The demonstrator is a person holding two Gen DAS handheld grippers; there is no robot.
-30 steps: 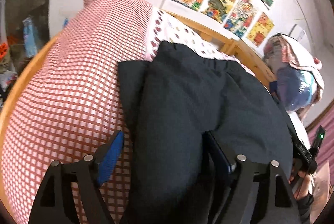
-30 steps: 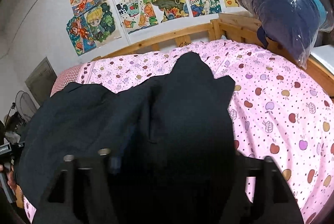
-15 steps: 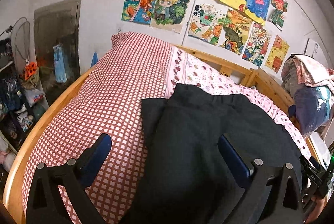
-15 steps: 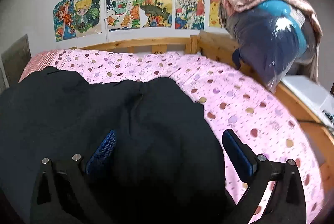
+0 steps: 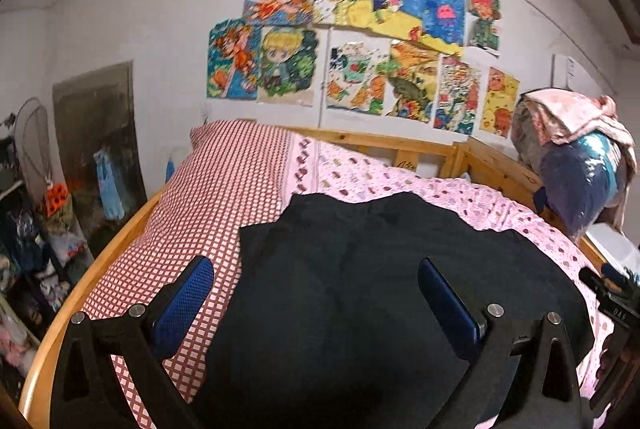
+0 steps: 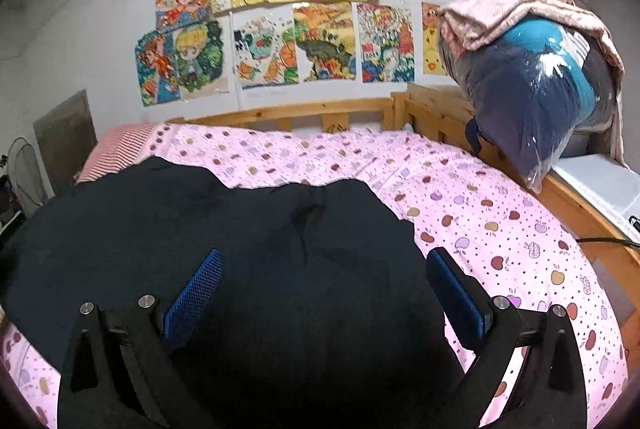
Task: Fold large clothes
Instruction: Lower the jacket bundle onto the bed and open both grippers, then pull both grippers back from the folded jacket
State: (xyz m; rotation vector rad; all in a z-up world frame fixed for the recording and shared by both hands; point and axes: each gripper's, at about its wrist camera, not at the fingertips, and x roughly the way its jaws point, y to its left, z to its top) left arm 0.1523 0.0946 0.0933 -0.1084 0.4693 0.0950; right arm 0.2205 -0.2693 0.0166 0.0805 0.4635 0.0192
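Note:
A large dark navy garment point(image 5: 360, 289) lies folded on the bed, spread across the pink apple-print sheet point(image 5: 400, 181) and the edge of the red checked pillow point(image 5: 224, 181). It also fills the near half of the right wrist view point(image 6: 280, 249). My left gripper point(image 5: 316, 293) is open and empty, raised above the garment's left part. My right gripper point(image 6: 324, 285) is open and empty, raised above the garment's right part. The blue pads point(image 6: 196, 289) stand wide apart.
A wooden bed rail point(image 6: 312, 109) runs along the far side and right. A plastic-wrapped blue bundle point(image 6: 536, 89) with a pink cloth on top sits at the right rail. Drawings cover the wall point(image 5: 360, 69). Cluttered shelves point(image 5: 32, 249) stand at the left.
Both grippers have opened, let go of the garment and lifted back from it. The garment now lies flat on the bed.

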